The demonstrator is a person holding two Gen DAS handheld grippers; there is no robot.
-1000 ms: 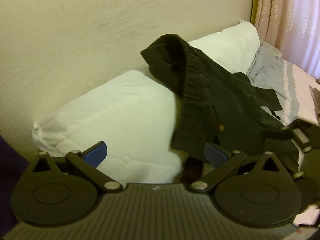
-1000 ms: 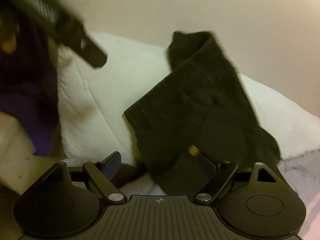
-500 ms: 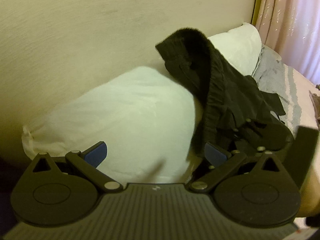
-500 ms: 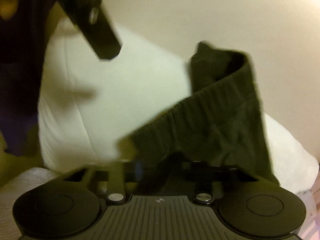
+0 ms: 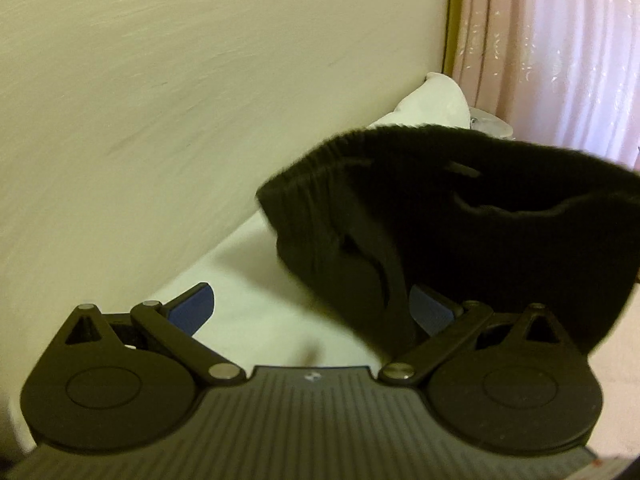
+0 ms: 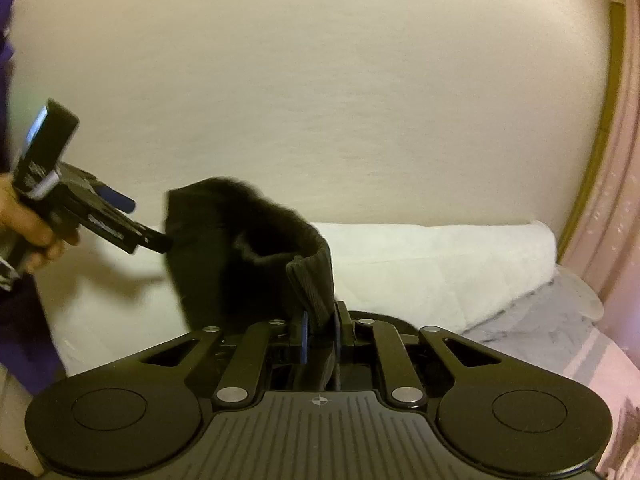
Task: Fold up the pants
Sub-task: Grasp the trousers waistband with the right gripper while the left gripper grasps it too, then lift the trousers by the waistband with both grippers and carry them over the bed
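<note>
The black pants (image 5: 460, 248) hang in the air in front of the white pillows, ribbed waistband uppermost and gaping. My right gripper (image 6: 320, 336) is shut on a fold of that waistband (image 6: 312, 280). The rest of the pants (image 6: 224, 264) droops to its left. My left gripper (image 5: 311, 308) is open, and dark cloth hangs just in front of its right blue pad (image 5: 430, 308). In the right wrist view a hand (image 6: 28, 224) holds the left gripper (image 6: 140, 220), whose lower finger touches the pants' left edge.
White pillows (image 6: 440, 264) lean against a cream wall (image 6: 320, 100) directly behind the pants. A grey striped bed sheet (image 6: 540, 328) lies at the lower right. A pink curtain (image 5: 552, 60) hangs at the right. A purple sleeve (image 6: 24, 340) fills the left edge.
My right gripper has shut on the waistband and lifted the pants off the pillows. The left gripper stayed open and came closer to the raised waistband.
</note>
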